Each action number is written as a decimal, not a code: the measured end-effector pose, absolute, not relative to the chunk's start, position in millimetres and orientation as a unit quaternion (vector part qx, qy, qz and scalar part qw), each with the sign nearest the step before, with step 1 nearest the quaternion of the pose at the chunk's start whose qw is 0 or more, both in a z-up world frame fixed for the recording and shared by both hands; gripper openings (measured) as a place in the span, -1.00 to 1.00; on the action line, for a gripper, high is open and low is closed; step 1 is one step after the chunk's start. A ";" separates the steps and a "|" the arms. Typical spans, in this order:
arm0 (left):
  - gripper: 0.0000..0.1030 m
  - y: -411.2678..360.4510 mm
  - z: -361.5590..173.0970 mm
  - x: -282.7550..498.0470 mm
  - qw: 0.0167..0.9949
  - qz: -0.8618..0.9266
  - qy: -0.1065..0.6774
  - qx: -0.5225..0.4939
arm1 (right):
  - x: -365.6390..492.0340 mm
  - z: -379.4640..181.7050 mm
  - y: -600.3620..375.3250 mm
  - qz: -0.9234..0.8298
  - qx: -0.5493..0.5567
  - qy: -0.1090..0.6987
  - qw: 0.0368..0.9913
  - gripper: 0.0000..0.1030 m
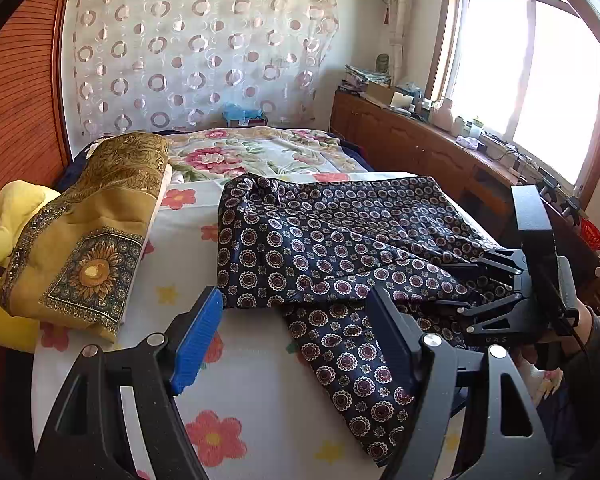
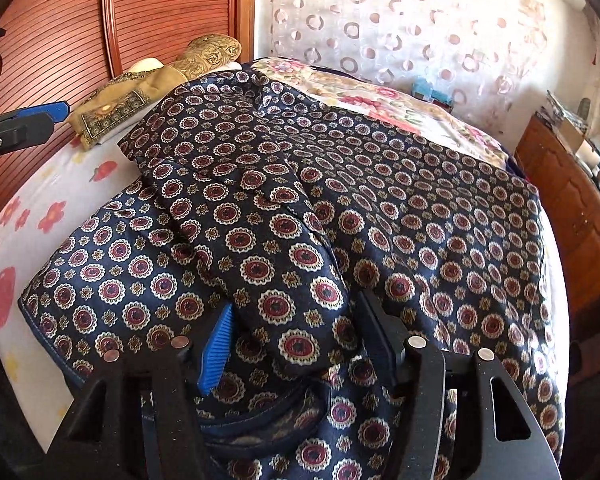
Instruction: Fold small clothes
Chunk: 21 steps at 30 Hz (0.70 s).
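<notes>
Dark navy garment with red-and-cream medallion print, spread rumpled on the flowered bed sheet, one part folded over. Left gripper hovers low over the sheet at the garment's near edge, jaws wide, empty. Right gripper angled down; a raised fold lies between its parted jaws, not pinched.

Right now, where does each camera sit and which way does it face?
Left wrist: on the left gripper, looking down across the bed toward the window; its own open fingers, the right gripper and a hand show.
Right wrist: on the right gripper, low over the navy patterned garment, fabric between its fingers.
Shared: garment, gold cloth.
</notes>
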<state>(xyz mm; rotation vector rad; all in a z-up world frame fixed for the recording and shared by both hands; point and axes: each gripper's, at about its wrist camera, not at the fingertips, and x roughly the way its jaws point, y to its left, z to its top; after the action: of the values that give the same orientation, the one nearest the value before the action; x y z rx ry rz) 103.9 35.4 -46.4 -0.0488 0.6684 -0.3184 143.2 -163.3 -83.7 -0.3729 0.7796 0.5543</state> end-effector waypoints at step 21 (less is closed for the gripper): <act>0.46 27.4 -46.4 98.0 0.936 -0.159 0.313 -0.030 | 93.0 -46.1 -212.5 0.286 -0.101 0.299 0.905 -0.94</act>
<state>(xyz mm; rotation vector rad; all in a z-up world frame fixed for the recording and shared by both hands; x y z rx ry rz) 98.0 27.4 -46.4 -0.0613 0.6402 -0.3256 93.0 -212.5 -46.1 -0.2086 0.6176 0.5900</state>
